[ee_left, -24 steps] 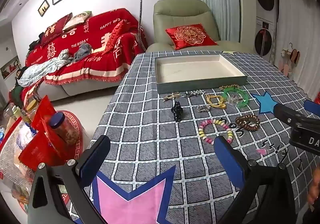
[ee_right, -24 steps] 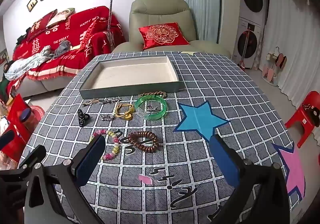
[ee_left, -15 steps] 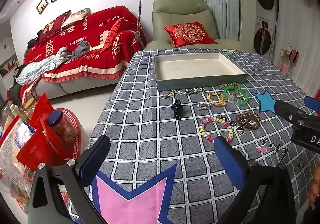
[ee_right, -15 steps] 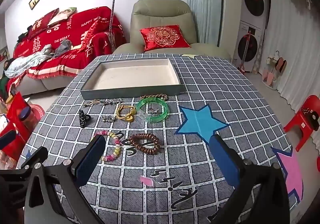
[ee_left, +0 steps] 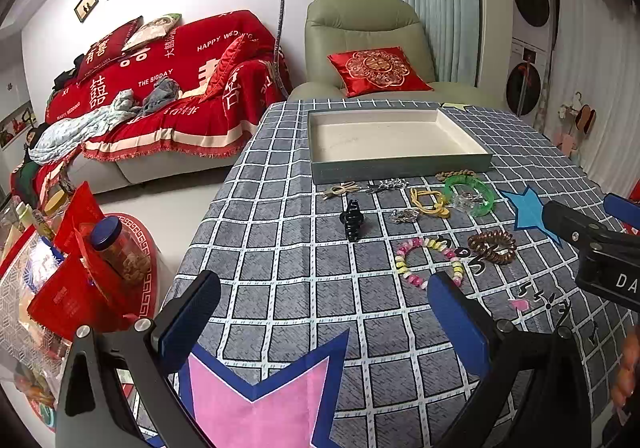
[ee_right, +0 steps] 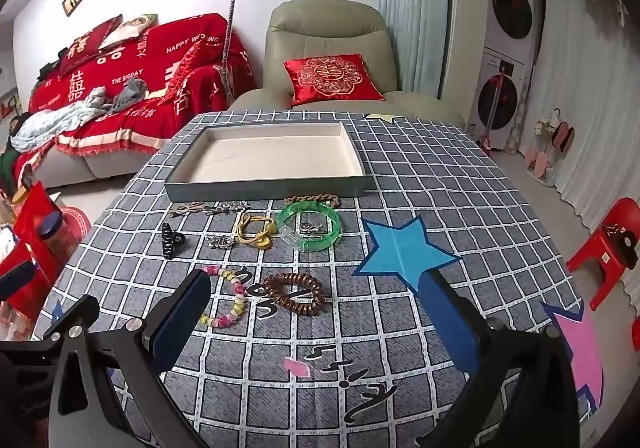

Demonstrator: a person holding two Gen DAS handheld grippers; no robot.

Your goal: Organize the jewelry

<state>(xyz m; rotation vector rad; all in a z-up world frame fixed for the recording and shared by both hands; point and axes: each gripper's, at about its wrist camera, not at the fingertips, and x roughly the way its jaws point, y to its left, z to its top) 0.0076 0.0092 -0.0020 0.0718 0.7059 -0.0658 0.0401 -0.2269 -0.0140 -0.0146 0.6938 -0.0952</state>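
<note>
Right wrist view shows the right gripper [ee_right: 316, 312] spread wide and empty, with the brown spiral hair tie [ee_right: 298, 293] lying just ahead between its fingers, nearer than the left gripper [ee_left: 326, 302], also spread, and short of the tray [ee_right: 264, 184].

Soft, even daylight is filling both views, coming through the pale curtains [ee_right: 416, 8] at right. Shadows are lying faint on the bench [ee_left: 280, 248]. Fisheye bending is curving the edges, corners are going black, and focus is staying sharp.
</note>
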